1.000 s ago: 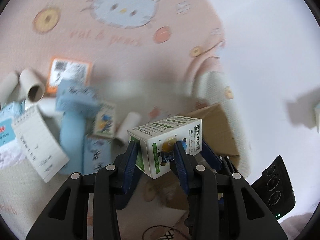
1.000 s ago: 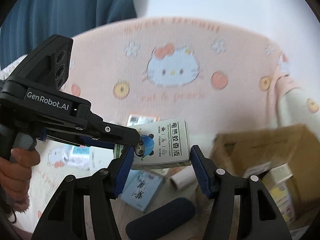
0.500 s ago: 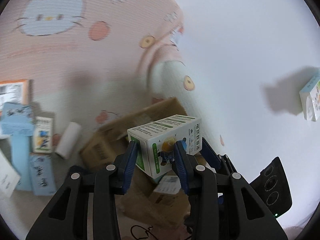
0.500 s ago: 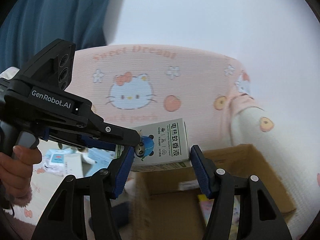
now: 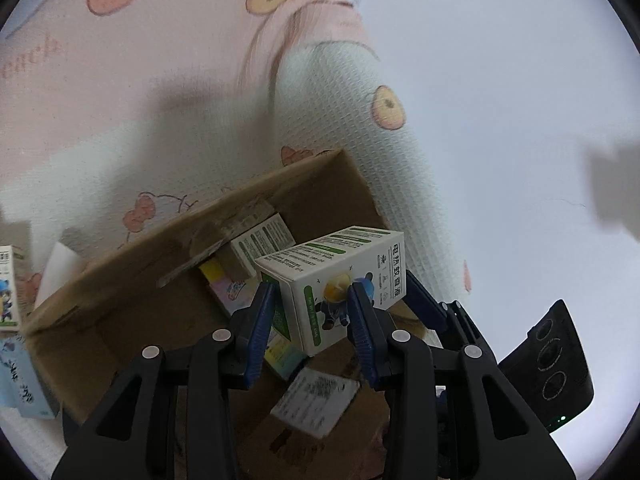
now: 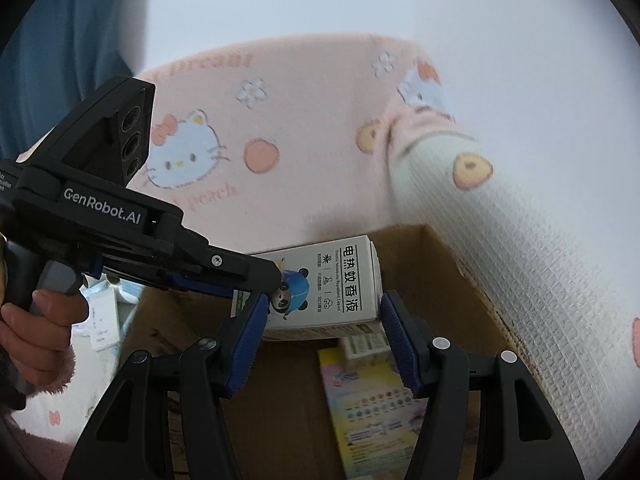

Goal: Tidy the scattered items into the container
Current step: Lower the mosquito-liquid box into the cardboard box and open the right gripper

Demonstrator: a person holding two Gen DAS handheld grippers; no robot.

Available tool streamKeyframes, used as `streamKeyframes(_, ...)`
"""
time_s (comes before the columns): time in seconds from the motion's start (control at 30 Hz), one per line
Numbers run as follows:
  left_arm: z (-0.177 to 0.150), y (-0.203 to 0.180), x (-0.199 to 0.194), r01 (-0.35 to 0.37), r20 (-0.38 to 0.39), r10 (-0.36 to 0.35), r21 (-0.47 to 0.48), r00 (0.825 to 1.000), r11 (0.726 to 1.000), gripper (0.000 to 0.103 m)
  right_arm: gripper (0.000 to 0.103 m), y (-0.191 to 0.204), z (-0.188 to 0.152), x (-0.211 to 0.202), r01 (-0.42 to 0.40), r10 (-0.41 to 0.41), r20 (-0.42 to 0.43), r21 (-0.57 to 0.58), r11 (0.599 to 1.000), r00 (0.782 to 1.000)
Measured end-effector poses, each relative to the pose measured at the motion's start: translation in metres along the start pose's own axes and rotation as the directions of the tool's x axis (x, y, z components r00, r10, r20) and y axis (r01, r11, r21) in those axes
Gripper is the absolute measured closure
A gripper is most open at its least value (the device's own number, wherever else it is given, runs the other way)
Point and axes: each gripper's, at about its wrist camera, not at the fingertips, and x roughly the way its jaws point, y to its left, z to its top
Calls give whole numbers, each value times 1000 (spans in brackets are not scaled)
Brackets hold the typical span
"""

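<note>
Mosquito-liquid box sits clamped in my left gripper and right gripper above the cardboard box.

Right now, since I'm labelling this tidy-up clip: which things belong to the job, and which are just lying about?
Job: white carton, gripped by left gripper and right gripper; cardboard box; stray blue packet.
Lying about: cartoon blanket; blue curtain.

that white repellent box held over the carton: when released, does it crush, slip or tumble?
The white box looks like stiff card: its faces stay flat between the left tool and right tool. Probably light. Flat sides shouldn't roll, but it may tip on the boxes already inside the cardboard carton.
</note>
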Motion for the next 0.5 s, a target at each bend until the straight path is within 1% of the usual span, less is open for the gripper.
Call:
streamKeyframes(0.07,7,3,13,-16,-19,16,-18,1000,1000,62,46,-10,1,10,-9,9,-41,1,1000,999)
streamKeyframes(0.13,11,5,24,-31,-39,30,-25,999,999,62,48,-17,3,22,0,-2,-96,-15,1000,995)
streamKeyframes(0.27,20,5,47,-91,-56,90,-13,994,996,62,51,-28,4,46,12,-21,-206,-41,999,978)
streamKeyframes(0.4,27,12,67,-98,-89,94,-41,992,994,62,51,-36,8,67,18,-38,-290,-72,997,956)
streamKeyframes(0.47,29,17,75,-113,-101,107,-57,989,992,62,51,-39,9,80,13,-42,-339,-89,996,940)
streamKeyframes(0.5,30,20,79,-125,-107,117,-70,987,990,62,51,-41,9,88,5,-36,-378,-81,997,925)
